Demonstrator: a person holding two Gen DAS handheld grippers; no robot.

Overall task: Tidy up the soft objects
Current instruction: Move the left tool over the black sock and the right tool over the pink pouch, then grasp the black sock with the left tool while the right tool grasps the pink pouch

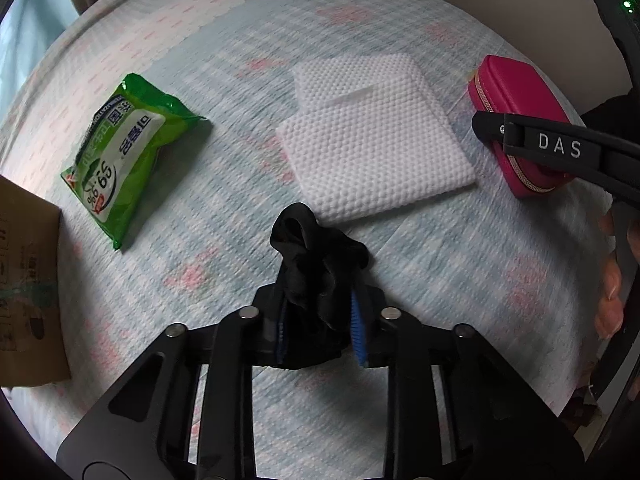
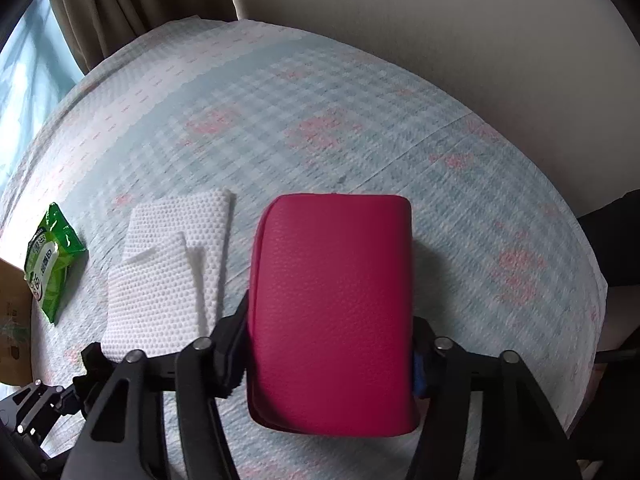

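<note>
My left gripper [image 1: 320, 320] is shut on a crumpled black sock [image 1: 316, 256], held just above the bed near the front. My right gripper [image 2: 332, 344] is closed around a magenta zip pouch [image 2: 332, 304]; its jaws press both long sides. The pouch also shows at the right of the left wrist view [image 1: 520, 120], partly behind a black finger [image 1: 532, 144] of the right gripper. A folded white dimpled cloth [image 1: 372, 136] lies between sock and pouch; it also shows in the right wrist view [image 2: 168, 276]. A green wet-wipes pack [image 1: 124, 156] lies to the left and appears in the right wrist view [image 2: 50, 264].
Everything rests on a bed with a pale blue, white and pink quilt [image 2: 320, 128]. A brown cardboard box [image 1: 28, 288] stands at the left edge. A curtain [image 2: 132, 4] and a beige wall [image 2: 440, 40] lie beyond the bed.
</note>
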